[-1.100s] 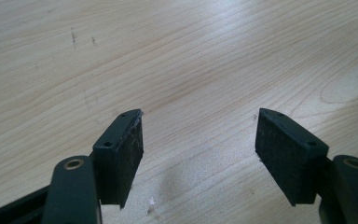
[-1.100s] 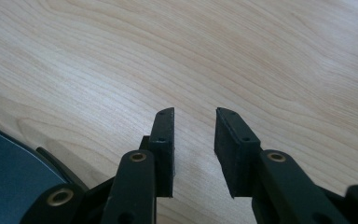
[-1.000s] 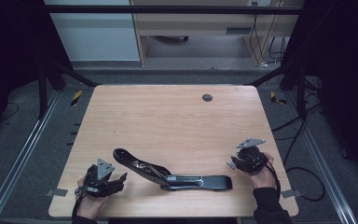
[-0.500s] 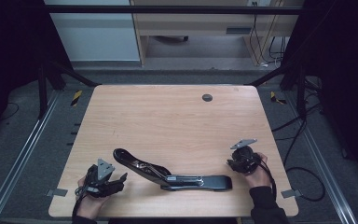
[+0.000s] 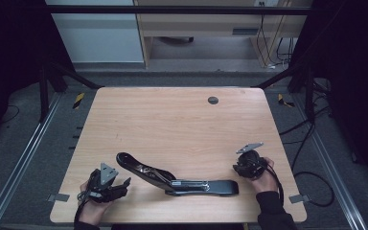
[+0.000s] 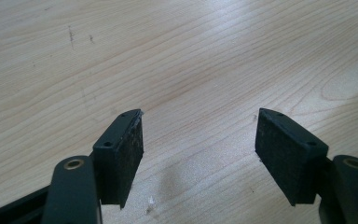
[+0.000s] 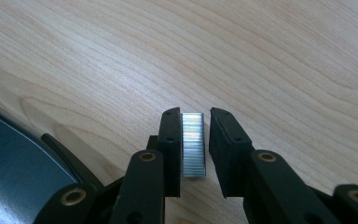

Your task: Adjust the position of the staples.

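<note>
Staples [image 7: 193, 144], a small shiny strip of them, sit between the jaws of my right gripper [image 7: 195, 149]. In the right gripper view the strip leans on the left pad, and I see a thin gap to the right pad. The jaws have just been closing on it, but they do not pinch it on both sides yet. From the high view, this gripper [image 5: 246, 164] is near the right edge of the table [image 5: 182, 120], toward the front.

The open black stapler [image 5: 175, 176] lies along the front edge, between my two hands. My left gripper [image 6: 199, 154] rests near the front left corner with its jaws spread wide and nothing between them.

What could go wrong? The strip is thin and smooth. If I lift before both pads press on it, I think it will slip out and fall on the table. If I squeeze too hard or crooked, it may twist or snap into small bits. Then it would not fit in the stapler.

The stapler is loose too. If I push the strip into it with one hand, the stapler may slide away. My left gripper should hold it first.
</note>
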Action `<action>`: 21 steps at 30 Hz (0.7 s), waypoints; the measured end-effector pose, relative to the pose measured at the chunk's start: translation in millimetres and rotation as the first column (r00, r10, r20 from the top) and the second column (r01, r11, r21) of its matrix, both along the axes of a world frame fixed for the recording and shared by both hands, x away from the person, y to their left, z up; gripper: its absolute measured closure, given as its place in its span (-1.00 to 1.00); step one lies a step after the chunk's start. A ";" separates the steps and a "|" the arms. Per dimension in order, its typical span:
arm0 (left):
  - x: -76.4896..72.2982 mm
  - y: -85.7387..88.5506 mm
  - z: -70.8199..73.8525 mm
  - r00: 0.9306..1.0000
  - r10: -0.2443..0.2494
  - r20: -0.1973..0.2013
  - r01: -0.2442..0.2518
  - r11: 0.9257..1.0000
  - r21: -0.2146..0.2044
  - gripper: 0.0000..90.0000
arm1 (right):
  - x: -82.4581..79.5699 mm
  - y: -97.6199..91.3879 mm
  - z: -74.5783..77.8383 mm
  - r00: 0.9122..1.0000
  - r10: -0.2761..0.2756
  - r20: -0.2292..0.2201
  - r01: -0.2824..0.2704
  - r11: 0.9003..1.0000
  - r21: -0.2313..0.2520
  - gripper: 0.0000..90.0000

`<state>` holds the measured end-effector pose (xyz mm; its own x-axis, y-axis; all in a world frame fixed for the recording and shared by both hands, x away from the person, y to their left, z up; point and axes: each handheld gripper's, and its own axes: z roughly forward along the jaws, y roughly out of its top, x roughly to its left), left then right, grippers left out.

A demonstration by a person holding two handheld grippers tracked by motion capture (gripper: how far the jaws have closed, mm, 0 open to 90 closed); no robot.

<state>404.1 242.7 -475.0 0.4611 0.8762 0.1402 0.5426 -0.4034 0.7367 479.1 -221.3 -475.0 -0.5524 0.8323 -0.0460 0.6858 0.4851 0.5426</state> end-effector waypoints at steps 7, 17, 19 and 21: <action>0.1 -0.2 -0.2 1.000 0.000 -0.001 0.000 1.000 0.001 -0.30 | 1.1 -1.4 -0.6 1.000 0.004 -0.018 -0.003 1.000 0.005 0.73; -1.2 0.2 0.9 1.000 -0.003 0.003 0.003 1.000 0.001 -0.30 | -11.2 -20.5 11.9 1.000 0.031 0.006 -0.031 0.999 0.044 0.73; -1.4 0.2 1.0 1.000 -0.003 0.004 0.003 1.000 0.001 -0.30 | -15.5 -26.1 11.3 0.999 0.047 0.013 -0.048 0.998 0.036 0.73; -1.6 0.0 1.1 1.000 -0.003 0.004 0.003 1.000 0.000 -0.30 | -20.2 -31.5 10.0 0.998 0.062 0.007 -0.062 0.998 0.030 0.73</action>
<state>402.6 242.7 -473.9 0.4630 0.8748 0.1424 0.5385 -0.4053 0.7387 458.9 -252.8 -464.9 -0.6030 0.7973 -0.0247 0.6515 0.5101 0.5615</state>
